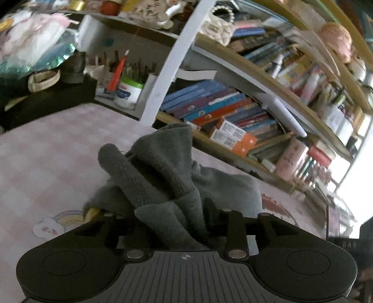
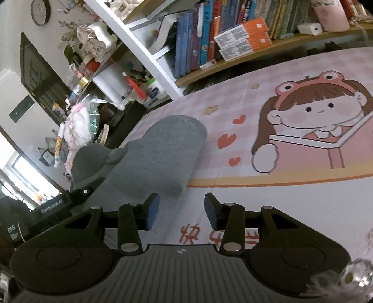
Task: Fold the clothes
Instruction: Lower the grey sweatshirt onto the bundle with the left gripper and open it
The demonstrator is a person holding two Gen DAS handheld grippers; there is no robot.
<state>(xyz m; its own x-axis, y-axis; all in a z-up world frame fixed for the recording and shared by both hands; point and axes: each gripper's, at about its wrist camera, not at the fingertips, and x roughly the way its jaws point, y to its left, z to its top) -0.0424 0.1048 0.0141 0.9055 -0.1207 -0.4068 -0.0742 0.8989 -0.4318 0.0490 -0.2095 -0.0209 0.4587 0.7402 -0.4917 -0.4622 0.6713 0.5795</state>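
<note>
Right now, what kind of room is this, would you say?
Probably a child's bedroom or study at home. Packed bookshelves line the wall, a cartoon mat covers the table, a pen pot stands nearby, and a grey garment lies out for folding.

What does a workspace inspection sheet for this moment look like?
Surface: pink checked mat with a cartoon girl print.
Job's things: grey knit garment, partly folded in the right view, bunched up in the left view.
Clutter: white jar of pens, plush toy at the mat's far edge.
Grippers: left gripper has garment folds between its fingers, grip unclear; right gripper is open, empty, beside the garment.
Cables: nothing seen.
Surroundings: bookshelf, wall clock.
</note>
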